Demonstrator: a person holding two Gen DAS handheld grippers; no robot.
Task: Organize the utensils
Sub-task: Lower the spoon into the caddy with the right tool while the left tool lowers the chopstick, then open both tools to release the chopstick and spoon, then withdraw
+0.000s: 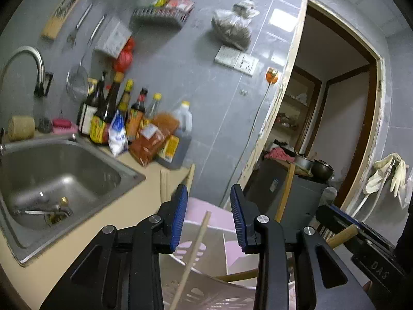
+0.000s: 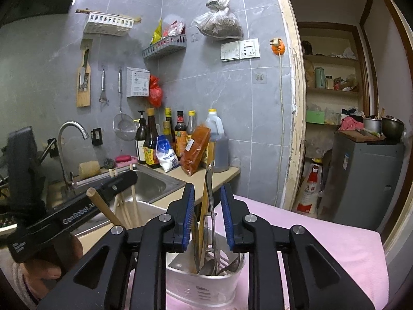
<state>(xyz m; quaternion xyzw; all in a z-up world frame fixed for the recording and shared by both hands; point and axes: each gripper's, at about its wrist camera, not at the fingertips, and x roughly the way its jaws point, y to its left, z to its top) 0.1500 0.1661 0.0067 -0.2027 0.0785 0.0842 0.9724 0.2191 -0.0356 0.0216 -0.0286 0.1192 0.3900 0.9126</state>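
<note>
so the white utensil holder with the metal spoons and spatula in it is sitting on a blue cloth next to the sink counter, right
Not quite: the cloth is pink, not blue, as the right wrist view shows. The rest holds: the white utensil holder sits on it with the metal spoons and spatula inside, next to the sink counter.

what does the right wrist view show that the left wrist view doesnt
Only the right wrist view: the white utensil holder with a metal ladle standing in it between the right tool, and the pantry shelves.

Only the left wrist view: the sink drain and hanging gloves.

Both: the faucet, the sauce bottles, and the hanging bag.
</note>
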